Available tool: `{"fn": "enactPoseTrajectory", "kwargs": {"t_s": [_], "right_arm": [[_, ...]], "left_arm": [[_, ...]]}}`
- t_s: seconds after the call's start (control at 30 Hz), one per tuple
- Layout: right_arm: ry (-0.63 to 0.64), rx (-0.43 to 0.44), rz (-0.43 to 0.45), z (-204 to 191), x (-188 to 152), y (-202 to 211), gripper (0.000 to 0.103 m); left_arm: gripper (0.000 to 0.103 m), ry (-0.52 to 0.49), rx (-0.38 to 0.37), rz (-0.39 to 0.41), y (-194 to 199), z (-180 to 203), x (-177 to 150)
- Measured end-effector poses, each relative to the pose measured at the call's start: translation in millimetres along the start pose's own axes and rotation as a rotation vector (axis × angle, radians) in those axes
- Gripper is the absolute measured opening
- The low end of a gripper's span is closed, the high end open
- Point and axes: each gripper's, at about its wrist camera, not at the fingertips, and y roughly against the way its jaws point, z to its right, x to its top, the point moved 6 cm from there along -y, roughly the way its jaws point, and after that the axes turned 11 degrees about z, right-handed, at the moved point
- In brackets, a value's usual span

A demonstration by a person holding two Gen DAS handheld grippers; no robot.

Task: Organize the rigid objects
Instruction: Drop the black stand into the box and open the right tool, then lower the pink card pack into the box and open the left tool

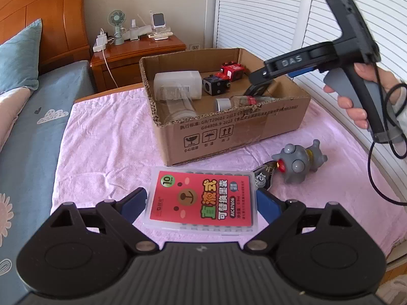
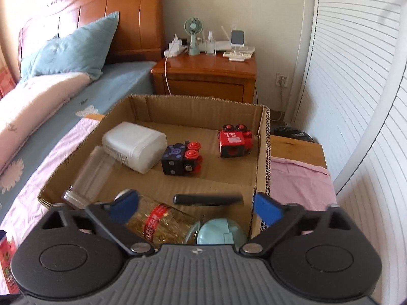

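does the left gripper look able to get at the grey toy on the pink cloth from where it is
Probably not directly: the left gripper straddles the red refill box, and the grey toy lies unobstructed beyond its right finger.

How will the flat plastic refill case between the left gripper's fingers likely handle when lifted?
The plastic refill case looks rigid and flat, so it probably won't flex. Its glossy shell may slip against the left gripper fingers. It appears thin, likely light, and should not roll.
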Motion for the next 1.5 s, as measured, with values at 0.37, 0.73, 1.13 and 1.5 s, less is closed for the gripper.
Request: {"fn": "enactPoseTrajectory", "kwargs": {"t_s": [0.37, 0.73, 1.13, 1.5], "right_arm": [[0.0, -0.026, -0.023, 1.3, -14.9, 41.1, 0.103], [-0.05, -0.084, -0.035, 5.7, -38.2, 85.7, 0.103], [-0.127, -0.117, -0.032, 18.6, -58.6, 107.6, 0.103], [-0.158, -0.155, -0.037, 34.4, -62.1, 104.8, 0.103]], "left_arm": [[0.091, -0.005, -0.009, -0.002, -1.3, 4.9, 12.4], [0.091, -0.078, -0.037, 0.032, -18.8, 25.7, 71.3], [0.091, -0.058, -0.037, -0.044, -119.0, 36.9, 142.7], [0.093, 0.025, 0.085, -0.081, -210.7, 7.1, 170.3]]}}
